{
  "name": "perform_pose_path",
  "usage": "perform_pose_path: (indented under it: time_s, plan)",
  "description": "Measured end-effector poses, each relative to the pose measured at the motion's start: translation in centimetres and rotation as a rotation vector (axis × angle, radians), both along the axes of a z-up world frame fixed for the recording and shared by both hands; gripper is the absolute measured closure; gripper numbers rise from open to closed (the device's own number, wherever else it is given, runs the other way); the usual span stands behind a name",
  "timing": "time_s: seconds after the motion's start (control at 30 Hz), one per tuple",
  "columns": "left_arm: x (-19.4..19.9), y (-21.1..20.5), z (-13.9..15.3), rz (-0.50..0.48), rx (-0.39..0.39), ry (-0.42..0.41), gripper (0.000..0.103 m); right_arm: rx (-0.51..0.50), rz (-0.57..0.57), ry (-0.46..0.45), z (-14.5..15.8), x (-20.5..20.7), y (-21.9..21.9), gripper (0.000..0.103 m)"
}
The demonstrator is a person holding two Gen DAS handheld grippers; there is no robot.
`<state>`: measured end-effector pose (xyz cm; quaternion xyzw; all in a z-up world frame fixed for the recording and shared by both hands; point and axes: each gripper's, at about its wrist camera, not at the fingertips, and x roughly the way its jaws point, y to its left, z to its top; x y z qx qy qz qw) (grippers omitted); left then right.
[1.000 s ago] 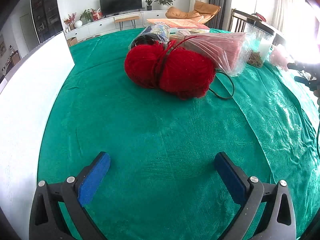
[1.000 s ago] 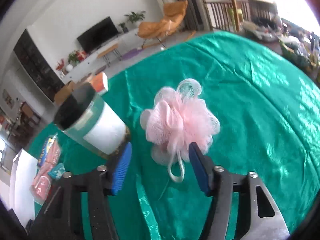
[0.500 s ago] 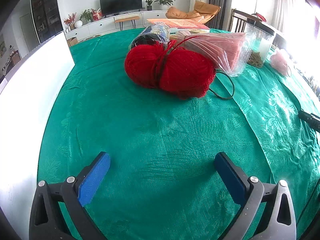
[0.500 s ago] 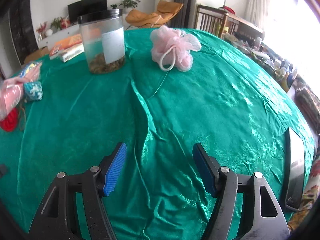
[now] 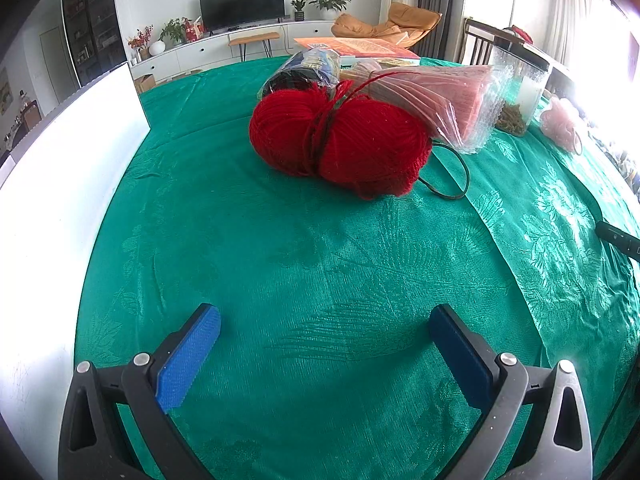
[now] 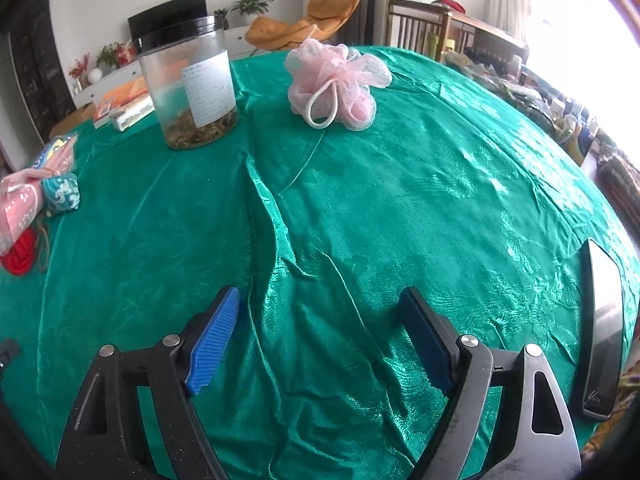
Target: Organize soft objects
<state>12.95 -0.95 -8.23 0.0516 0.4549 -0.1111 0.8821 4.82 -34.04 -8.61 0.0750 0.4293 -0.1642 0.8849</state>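
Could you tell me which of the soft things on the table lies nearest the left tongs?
The red yarn ball. It lies directly ahead of the left tongs, while the pink towel pack and pink bath pouf sit farther back.

Ahead of our left gripper (image 5: 324, 320) the green tablecloth (image 5: 320, 248) lies bare, open running toward twelve o'clock until the red yarn (image 5: 340, 136) blocks the lane. Behind it, the pink plastic-wrapped pack (image 5: 444, 100) and a dark roll (image 5: 300, 72) crowd together, touching. At nine o'clock a white board (image 5: 60, 184) walls off that side. A thin dark loop (image 5: 452, 176) lies at one o'clock.

Over on our right gripper (image 6: 320, 312), jaws wide with nothing between, a raised cloth fold (image 6: 272, 240) runs straight ahead. The clear jar (image 6: 192, 88) stands at eleven, the pink mesh puff (image 6: 336, 80) at twelve, with a passable gap between them. At three o'clock a dark flat device (image 6: 604, 320) lies near the edge.
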Motion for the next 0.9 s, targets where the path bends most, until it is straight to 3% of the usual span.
perform_pose_path:
  time_s: [0.9]
  plan:
    - [0.0,0.02,-0.01,0.0,0.0,0.0,0.0,0.001,0.002,0.001,0.03,0.06,0.11,0.016]
